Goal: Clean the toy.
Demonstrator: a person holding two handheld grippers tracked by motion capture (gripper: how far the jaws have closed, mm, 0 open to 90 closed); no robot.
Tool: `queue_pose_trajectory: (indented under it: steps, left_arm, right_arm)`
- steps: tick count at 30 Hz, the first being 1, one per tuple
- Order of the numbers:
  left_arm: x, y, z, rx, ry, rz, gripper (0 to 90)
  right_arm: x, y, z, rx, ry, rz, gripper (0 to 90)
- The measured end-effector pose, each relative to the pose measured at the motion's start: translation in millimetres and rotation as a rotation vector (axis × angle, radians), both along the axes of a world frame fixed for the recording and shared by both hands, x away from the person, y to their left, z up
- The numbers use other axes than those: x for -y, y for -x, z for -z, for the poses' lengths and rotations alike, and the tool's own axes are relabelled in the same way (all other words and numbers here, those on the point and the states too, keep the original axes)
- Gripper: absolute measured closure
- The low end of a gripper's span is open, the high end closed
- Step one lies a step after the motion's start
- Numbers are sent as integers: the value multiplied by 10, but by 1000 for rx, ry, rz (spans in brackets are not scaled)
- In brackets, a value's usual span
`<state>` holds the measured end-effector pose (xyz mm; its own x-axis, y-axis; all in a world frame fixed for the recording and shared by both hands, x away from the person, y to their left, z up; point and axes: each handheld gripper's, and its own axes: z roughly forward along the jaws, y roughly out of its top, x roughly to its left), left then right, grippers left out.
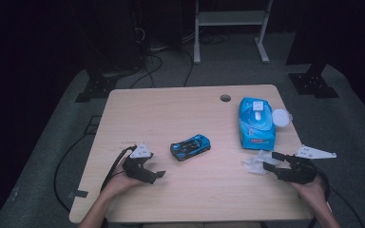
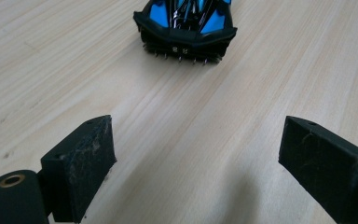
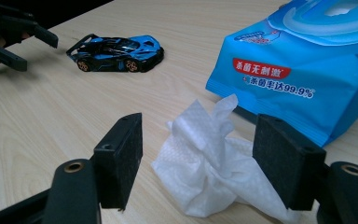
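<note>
I see my left claw spread, pointing at the toy car; my right claw is spread around the crumpled wipe on the desk.

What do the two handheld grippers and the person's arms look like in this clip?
Both the left gripper and the right gripper are black, each topped by a pale grey three-cornered plate, with a black cable trailing off it. Up close, each has two blocky black jaws faced with scuffed dark pads, and a brass-coloured eyelet sits at the jaw base. The forearms are bare, with no sleeves.
</note>
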<state>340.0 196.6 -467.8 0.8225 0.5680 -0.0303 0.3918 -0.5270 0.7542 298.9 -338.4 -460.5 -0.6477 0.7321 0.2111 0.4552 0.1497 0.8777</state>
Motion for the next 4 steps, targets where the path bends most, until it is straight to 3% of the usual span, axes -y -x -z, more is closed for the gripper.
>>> queue_pose_trajectory:
  steps: [4]
  left_arm:
    - [-50, 26, 45, -1, -6, -19, 98]
  right_arm:
    - [2, 25, 9, 7, 10, 5, 322]
